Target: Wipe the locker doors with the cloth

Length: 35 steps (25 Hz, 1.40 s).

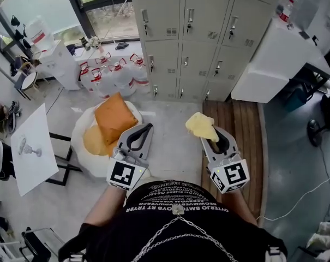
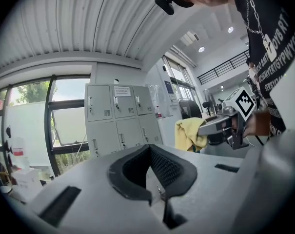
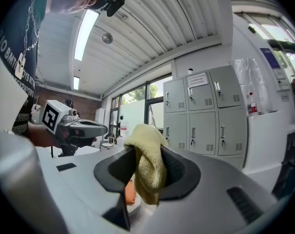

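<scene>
At the far left, a white board bearing a grey pencil sketch (image 1: 31,146) is leaning over the floor, and beside it a square orange cushion (image 1: 114,116) is lying on a round white seat (image 1: 83,154). Just right of that seat, the left tongs (image 1: 147,129) are hovering with their dark tips pressed together and nothing between them. Ahead, past a cluster of clear water jugs with red caps (image 1: 115,72), the bank of pale grey metal locker doors (image 1: 192,31) is standing against the wall, well apart from both tongs. To the right, the right tongs (image 1: 210,137) are pinching a crumpled pale yellow cloth (image 1: 202,125), which is bulging out above their tips. Further right, a white desk (image 1: 274,59) is carrying a small bottle. Judging from this, the wiping is not yet beginning: the cloth is in hand, but it is touching no door, so the approach and every door appear left to do.
</scene>
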Available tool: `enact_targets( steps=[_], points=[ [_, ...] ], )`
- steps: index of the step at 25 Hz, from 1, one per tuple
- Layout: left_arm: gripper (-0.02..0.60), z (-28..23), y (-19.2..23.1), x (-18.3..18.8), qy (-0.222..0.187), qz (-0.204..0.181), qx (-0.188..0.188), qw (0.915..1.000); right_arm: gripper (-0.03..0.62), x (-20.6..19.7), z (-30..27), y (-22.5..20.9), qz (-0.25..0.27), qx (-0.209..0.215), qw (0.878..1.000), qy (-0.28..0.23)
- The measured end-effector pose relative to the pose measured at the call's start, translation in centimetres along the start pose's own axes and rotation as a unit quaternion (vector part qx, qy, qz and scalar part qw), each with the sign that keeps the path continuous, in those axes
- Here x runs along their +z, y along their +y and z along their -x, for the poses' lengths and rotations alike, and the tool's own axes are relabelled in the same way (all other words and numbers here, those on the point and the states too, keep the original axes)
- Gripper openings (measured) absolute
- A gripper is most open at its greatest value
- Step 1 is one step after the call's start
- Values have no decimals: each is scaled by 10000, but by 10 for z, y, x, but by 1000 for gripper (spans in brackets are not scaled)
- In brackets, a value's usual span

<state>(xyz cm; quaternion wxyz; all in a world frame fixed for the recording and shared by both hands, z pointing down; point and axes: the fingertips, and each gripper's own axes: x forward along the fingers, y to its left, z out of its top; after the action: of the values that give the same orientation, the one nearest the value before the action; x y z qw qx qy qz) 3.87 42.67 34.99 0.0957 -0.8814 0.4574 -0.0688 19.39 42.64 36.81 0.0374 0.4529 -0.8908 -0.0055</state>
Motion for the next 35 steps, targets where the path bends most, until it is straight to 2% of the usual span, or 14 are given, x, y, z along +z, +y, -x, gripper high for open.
enact_targets(
  steps=[4, 8, 14, 17, 20, 26, 35],
  points=[
    [6, -8, -11, -2, 136, 13, -41, 9999, 117, 0, 9, -3, -21, -22, 10000, -64],
    [6, -14, -14, -7, 273, 319, 64, 9991, 118, 3, 11, -3, -74, 69, 9999, -108],
    [6, -1, -3, -25, 520, 477, 180, 9973, 118, -2, -1, 3, -198, 246, 9995, -49],
    [6, -4, 0, -40, 602, 605, 109, 9963, 118, -11, -10, 4, -211, 242, 9994, 87],
    [6, -17, 5, -44, 517, 604, -48, 9968, 118, -17, -18, 1, -263, 128, 9994, 188],
    [6, -50, 36, -42, 294, 484, -237, 9981, 118, -16, -49, -16, -299, -223, 9991, 218],
    [6, -97, 122, -62, 278, 534, -336, 9976, 118, -7, -145, -22, -197, -233, 9990, 340]
  ],
)
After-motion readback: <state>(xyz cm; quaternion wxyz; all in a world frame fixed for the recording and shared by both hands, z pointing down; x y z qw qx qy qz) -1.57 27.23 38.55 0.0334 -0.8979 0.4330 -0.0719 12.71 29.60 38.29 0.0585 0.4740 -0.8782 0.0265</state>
